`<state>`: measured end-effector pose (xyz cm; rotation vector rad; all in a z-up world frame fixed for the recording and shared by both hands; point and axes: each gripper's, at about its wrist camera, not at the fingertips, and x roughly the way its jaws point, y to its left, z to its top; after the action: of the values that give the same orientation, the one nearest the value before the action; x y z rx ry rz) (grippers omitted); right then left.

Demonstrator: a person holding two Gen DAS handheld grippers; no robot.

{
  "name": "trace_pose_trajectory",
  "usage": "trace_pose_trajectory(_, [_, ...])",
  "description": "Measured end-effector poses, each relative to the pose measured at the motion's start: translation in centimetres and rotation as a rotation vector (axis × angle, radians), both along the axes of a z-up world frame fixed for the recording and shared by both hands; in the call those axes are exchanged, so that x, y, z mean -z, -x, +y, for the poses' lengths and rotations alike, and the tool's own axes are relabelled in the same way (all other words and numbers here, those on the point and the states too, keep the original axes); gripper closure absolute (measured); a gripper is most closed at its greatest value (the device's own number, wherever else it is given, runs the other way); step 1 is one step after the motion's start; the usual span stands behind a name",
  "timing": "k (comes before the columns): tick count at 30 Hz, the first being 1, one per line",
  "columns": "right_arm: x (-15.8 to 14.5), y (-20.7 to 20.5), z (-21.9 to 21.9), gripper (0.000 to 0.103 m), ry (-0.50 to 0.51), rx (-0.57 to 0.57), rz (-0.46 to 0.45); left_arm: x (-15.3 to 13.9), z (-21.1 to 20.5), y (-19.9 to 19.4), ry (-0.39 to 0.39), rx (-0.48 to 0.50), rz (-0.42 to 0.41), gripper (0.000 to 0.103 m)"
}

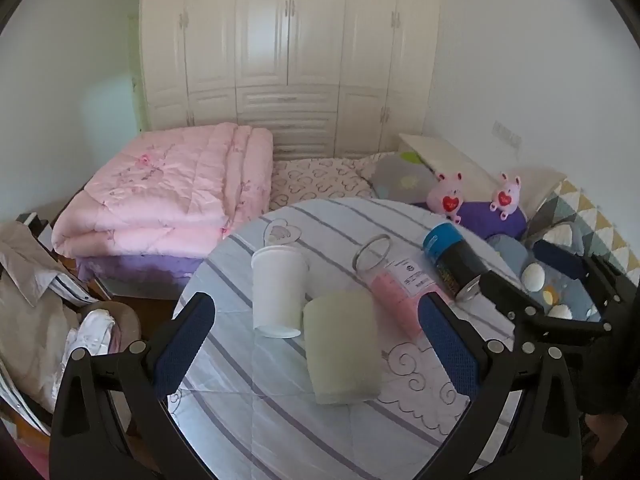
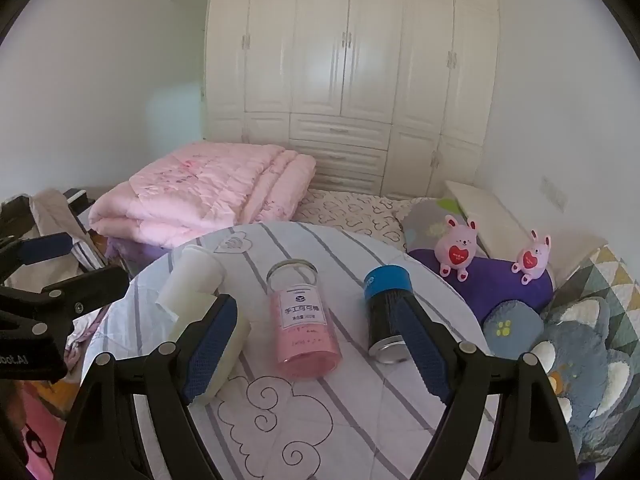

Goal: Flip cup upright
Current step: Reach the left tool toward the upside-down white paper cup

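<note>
Several cups lie on their sides on a round table [image 1: 400, 420] with a striped cloth. In the left wrist view, a white cup [image 1: 278, 292] and a pale green cup [image 1: 340, 346] lie between the fingers of my open left gripper [image 1: 316, 320], which hovers above them. A clear cup with pink contents [image 2: 302, 318] lies between the fingers of my open right gripper [image 2: 316, 340]; it also shows in the left wrist view [image 1: 394, 288]. A black cup with a blue end [image 2: 386, 312] lies beside the right finger [image 2: 420, 344].
A bed behind the table holds a folded pink quilt [image 1: 172, 192], two pink bunny toys [image 2: 458, 248] on a purple cushion, and grey pillows [image 2: 576, 344]. A chair with clothes [image 1: 36, 304] stands at left. A white wardrobe [image 1: 280, 48] fills the back wall.
</note>
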<state>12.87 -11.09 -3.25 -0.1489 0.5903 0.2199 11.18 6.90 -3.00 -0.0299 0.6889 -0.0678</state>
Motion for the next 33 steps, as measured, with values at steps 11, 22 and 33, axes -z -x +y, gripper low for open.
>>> trace_pose_trajectory(11, [1.4,-1.9,-0.4,0.020,0.003,0.018,0.053,2.9,1.0,-4.2,-0.040,-0.029,0.124,0.000])
trace_pose_trajectory(22, [2.7,-5.8,0.6,0.020,0.002,0.024,0.067,6.5,3.1,-10.1,-0.064,-0.048,0.234,0.000])
trace_pose_trajectory(33, [4.8,-8.9,0.5,0.020,-0.056,0.036,0.122,11.6,3.8,-15.9,-0.020,-0.025,0.395,0.000])
